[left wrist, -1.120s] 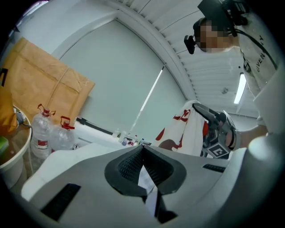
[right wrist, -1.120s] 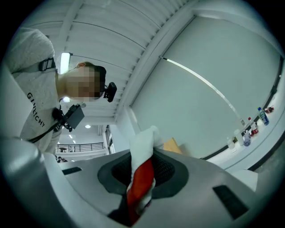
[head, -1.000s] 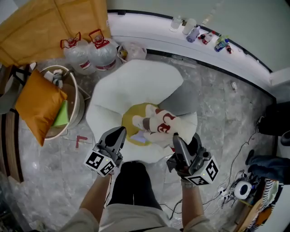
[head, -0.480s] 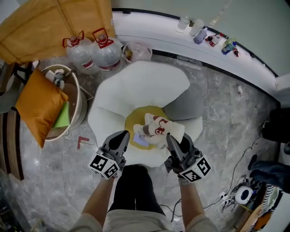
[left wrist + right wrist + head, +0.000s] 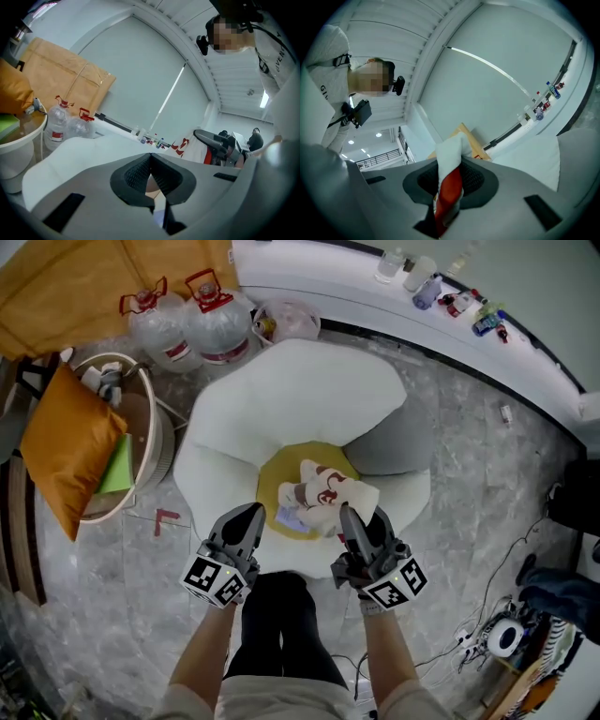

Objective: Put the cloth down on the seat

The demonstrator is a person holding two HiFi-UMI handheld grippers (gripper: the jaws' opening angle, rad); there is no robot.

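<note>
My right tongs [image 5: 362, 518] are clamped on the cloth [image 5: 323, 491] over the seat [image 5: 300, 399]; my left tongs [image 5: 248, 517] are closed together.

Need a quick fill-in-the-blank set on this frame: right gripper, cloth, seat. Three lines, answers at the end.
1. The right gripper has its jaws shut on the ___.
2. The cloth is white with ___ markings.
3. The white seat has a ___ round pad in its middle.
Missing words: cloth; red; yellow.
</note>
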